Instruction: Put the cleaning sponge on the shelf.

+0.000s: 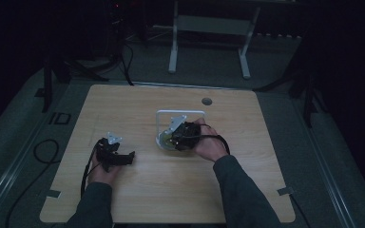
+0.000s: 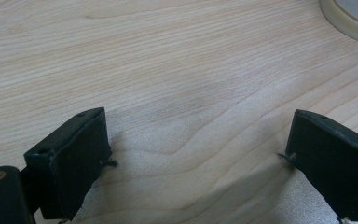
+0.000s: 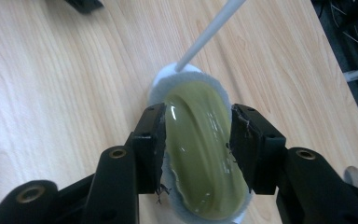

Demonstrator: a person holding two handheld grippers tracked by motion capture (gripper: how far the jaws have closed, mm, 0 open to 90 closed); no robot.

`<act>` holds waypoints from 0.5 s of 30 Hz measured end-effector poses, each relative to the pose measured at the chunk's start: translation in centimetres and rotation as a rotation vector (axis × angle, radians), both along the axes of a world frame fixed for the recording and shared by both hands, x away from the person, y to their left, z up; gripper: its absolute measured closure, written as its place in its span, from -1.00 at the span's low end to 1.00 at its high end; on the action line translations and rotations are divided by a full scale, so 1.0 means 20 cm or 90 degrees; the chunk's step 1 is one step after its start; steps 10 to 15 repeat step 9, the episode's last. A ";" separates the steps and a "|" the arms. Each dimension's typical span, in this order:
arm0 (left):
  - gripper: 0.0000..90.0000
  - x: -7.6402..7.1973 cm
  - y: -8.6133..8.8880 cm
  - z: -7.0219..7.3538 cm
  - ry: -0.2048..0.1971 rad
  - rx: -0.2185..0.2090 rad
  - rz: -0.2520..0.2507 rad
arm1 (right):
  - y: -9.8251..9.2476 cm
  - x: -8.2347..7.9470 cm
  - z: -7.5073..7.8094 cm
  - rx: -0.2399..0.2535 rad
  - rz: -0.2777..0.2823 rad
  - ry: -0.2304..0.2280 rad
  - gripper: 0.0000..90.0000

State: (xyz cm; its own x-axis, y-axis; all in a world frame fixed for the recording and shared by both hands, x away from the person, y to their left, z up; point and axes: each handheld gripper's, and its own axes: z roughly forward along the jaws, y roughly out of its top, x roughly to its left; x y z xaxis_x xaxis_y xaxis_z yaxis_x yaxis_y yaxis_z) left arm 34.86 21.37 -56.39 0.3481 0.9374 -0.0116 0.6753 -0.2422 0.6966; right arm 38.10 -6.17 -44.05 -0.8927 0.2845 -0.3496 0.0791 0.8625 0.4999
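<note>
Green piece: one glossy olive-green rounded object [image 3: 200, 154] lay on a white fuzzy pad [image 3: 170, 77], near the worktop's centre, slightly toward 1 o'clock; what it was could not be told.
Right gripper [image 3: 196, 151]: its two jaws were closed in on the green piece, one pressing each side.
White stick: one thin white rod [image 3: 209, 32] ran from the pad's far edge toward 1 o'clock in the right gripper view.
White frame: one white frame [image 1: 180, 114] stood just behind the right gripper [image 1: 183, 135].
Left gripper [image 2: 196, 158]: jaws spread wide, holding nothing, bare wood between them; it sat at 8 o'clock [image 1: 114, 154].
Worktop [image 1: 138, 104]: one, light wood.
Count: two grippers, two hands.
</note>
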 end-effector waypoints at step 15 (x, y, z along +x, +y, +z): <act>-0.87 0.00 0.00 0.00 0.000 -0.001 0.000 | -0.03 -0.09 0.02 0.054 -0.001 0.021 0.30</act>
